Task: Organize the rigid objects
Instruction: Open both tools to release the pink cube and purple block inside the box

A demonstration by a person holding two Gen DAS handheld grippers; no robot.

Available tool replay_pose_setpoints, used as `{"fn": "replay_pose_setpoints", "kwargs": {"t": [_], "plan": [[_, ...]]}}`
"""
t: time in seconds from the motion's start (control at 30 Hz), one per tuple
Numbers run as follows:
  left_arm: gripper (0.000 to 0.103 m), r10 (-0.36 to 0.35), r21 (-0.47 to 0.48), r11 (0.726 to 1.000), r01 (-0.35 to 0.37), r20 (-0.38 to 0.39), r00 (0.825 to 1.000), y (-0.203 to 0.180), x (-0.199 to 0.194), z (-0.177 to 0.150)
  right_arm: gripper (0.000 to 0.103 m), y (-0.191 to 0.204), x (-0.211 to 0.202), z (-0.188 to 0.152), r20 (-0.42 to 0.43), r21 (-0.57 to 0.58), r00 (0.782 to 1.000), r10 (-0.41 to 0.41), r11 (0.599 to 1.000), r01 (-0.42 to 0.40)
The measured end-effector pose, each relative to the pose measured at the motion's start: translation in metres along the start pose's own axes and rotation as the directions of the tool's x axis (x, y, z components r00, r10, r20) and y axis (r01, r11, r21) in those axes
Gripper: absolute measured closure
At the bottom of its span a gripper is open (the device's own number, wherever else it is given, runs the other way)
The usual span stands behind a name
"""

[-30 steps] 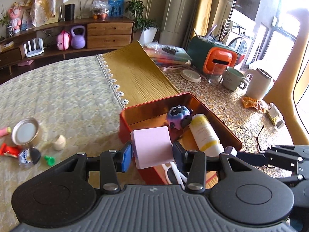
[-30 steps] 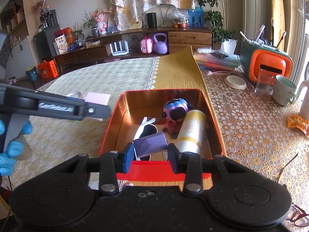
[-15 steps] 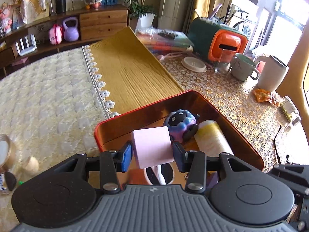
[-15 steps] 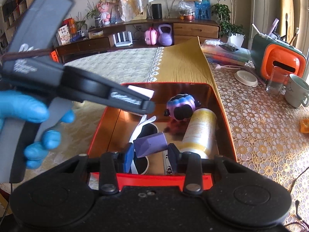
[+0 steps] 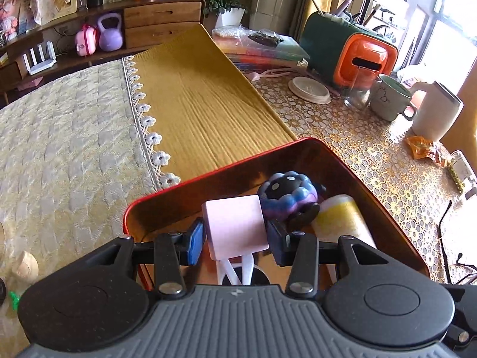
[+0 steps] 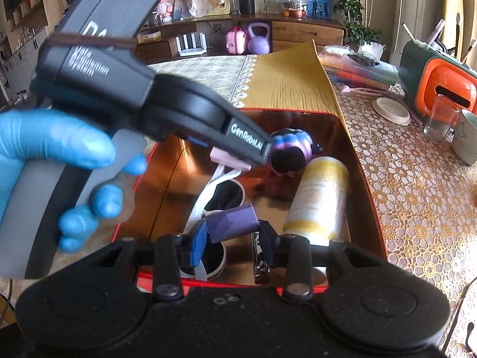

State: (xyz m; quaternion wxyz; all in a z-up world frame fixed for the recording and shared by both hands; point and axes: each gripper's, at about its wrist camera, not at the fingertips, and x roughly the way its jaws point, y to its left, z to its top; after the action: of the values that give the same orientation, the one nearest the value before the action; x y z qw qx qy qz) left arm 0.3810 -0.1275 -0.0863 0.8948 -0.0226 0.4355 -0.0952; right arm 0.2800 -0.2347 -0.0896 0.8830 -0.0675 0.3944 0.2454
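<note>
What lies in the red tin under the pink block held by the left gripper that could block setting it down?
The pink block in the left gripper hangs over white-framed sunglasses. The purple toy and yellow bottle crowd the right. The red tin has bare floor at left.

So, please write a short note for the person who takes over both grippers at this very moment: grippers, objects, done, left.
Left gripper: shut on the flat pink square block, held above the red metal tin.
Right gripper: shut on the small purple block, over the tin's near end.
Already in the tin: blue-purple round toy, yellow-white cylinder bottle, white-framed sunglasses, metal nail clipper.
Left: release both blocks into the tin. A few small items beside the tin, at the left view's edge, probably follow.
</note>
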Motion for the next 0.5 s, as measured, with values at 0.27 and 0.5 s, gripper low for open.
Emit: {"fn": "replay_pose_setpoints", "kwargs": {"t": [0.27,0.5], "plan": [[0.058,0.044,0.054,0.998,-0.044,0.002,0.999,-0.0065,0.0044,-0.0015,0.065,-0.0001,0.001,-0.0026,-0.011,0.004,1.0,-0.001,1.0,0.001],[0.04,0.045,0.059,0.997,-0.045,0.001,0.999,-0.0073,0.002,-0.002,0.06,-0.0016,0.0005,-0.001,-0.013,0.025,1.0,0.005,1.0,-0.005]]}}
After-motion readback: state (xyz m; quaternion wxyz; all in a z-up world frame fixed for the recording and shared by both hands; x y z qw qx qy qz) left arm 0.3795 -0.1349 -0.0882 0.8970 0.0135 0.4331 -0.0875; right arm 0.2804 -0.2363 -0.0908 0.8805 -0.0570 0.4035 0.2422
